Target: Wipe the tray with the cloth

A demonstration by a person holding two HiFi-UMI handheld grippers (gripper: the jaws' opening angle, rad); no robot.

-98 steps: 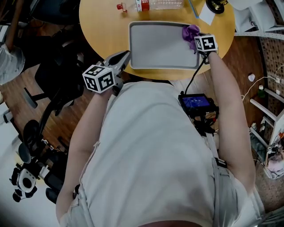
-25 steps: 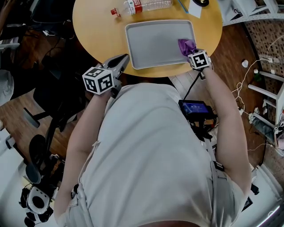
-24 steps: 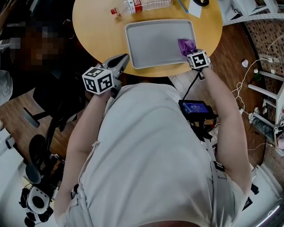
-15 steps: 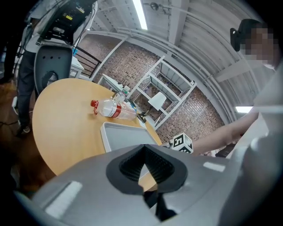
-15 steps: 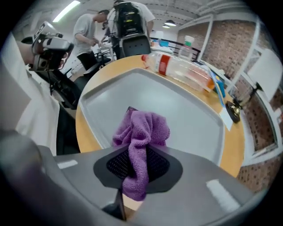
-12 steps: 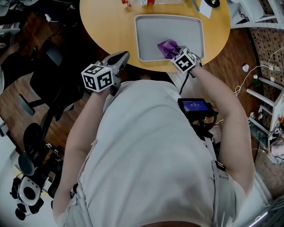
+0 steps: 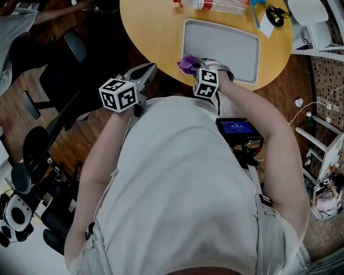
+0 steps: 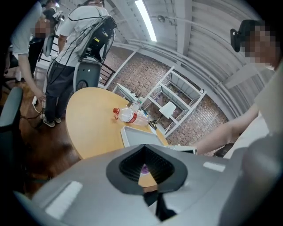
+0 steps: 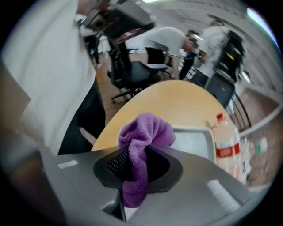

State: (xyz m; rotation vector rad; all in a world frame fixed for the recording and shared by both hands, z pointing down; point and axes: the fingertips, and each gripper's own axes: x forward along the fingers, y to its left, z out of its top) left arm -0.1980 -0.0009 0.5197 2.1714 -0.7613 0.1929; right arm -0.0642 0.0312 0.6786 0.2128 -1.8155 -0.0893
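The grey tray [image 7: 221,47] lies on the round yellow table [image 7: 153,29]. My right gripper [image 7: 194,67] is shut on the bunched purple cloth [image 7: 187,64]. It holds the cloth at the tray's near left corner, over the table's near edge. In the right gripper view the cloth [image 9: 146,132] bulges out between the jaws of the right gripper [image 9: 136,170], with the tray [image 9: 191,140] beyond it. My left gripper [image 7: 144,71] hangs off the table's near left edge, shut and holding nothing. The left gripper view shows the tray [image 8: 137,136] ahead.
A plastic bottle [image 7: 220,5] lies behind the tray. Paper and a black object [image 7: 273,13] sit at the table's far right. Black office chairs [image 7: 59,75] stand to the left. People [image 8: 66,57] stand beyond the table. A small screen unit [image 7: 236,129] hangs at my waist.
My right gripper has carried the cloth leftward along the tray's near side, from the right corner to the left corner, and its wrist has rolled. The left gripper stays off the table's edge.
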